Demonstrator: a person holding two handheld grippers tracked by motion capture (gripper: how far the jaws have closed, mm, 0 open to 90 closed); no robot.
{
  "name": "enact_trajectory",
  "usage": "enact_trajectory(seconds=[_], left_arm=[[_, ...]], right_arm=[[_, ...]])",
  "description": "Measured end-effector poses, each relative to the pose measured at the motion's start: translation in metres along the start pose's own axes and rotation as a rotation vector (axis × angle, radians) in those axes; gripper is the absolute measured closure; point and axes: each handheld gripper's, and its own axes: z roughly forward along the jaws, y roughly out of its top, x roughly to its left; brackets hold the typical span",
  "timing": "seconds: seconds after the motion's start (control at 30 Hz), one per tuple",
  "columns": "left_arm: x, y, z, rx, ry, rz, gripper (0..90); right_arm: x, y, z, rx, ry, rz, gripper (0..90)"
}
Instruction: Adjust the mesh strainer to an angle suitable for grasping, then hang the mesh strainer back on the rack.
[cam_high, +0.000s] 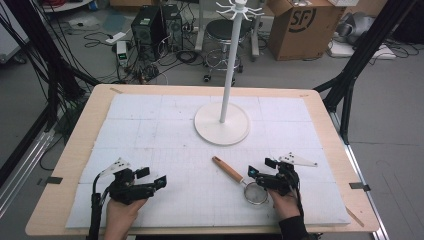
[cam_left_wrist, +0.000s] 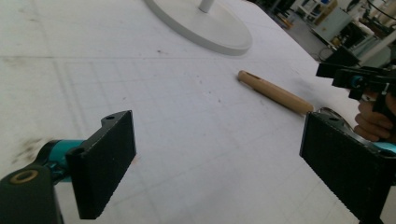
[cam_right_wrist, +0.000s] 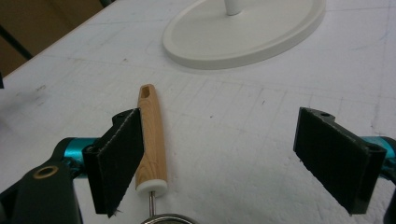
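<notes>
A small strainer lies on the white mat, its wooden handle (cam_high: 227, 170) pointing up-left and its mesh bowl (cam_high: 256, 194) near the person's right hand. My right gripper (cam_high: 261, 167) hovers over it with its jaws wide apart. In the right gripper view the handle (cam_right_wrist: 152, 135) lies by the left jaw and nothing is pinched between the jaws of the gripper (cam_right_wrist: 219, 121). My left gripper (cam_high: 152, 177) sits at the front left, open and empty. From the left gripper view (cam_left_wrist: 217, 140) I see the handle (cam_left_wrist: 275, 92) and the right gripper (cam_left_wrist: 345, 77) farther off.
A white stand with a round base (cam_high: 221, 131) and a tall pole (cam_high: 230, 65) topped by hooks stands at the mat's far middle. The white mat (cam_high: 150, 125) covers the wooden table (cam_high: 80, 145). A stool, a cardboard box and cables lie beyond the table.
</notes>
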Motion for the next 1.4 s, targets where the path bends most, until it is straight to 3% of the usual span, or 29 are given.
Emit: enact_trajectory(seconds=[0.17, 0.27, 0.47, 0.63, 0.9, 1.1, 1.23, 1.4], left_arm=[[0.007, -0.008, -0.013, -0.019, 0.030, -0.011, 9.1], [0.010, -0.007, -0.014, -0.056, 0.018, 0.004, 8.8], [0.018, -0.005, -0.014, -0.058, 0.014, 0.020, 8.2], [0.027, -0.003, -0.016, -0.081, 0.011, 0.014, 8.2], [0.024, -0.004, -0.013, -0.054, 0.019, 0.029, 8.2], [0.024, -0.004, -0.013, -0.061, 0.016, 0.030, 8.2], [0.024, -0.004, -0.013, -0.060, 0.014, 0.028, 8.2], [0.024, -0.005, -0.013, -0.060, 0.012, 0.029, 8.2]], right_arm=[[0.000, 0.000, 0.000, -0.001, 0.002, 0.001, 15.7], [0.001, 0.000, 0.001, 0.002, 0.005, -0.005, 15.7], [0.001, 0.000, 0.001, 0.001, 0.006, -0.005, 15.7], [0.002, 0.000, 0.001, -0.005, 0.042, 0.001, 15.7], [0.004, 0.000, 0.002, -0.007, 0.055, -0.007, 15.7], [0.008, 0.001, 0.005, 0.015, 0.127, -0.009, 15.7], [0.013, 0.001, 0.007, 0.034, 0.144, -0.024, 17.8], [0.013, 0.001, 0.009, 0.052, 0.175, -0.005, 21.9]])
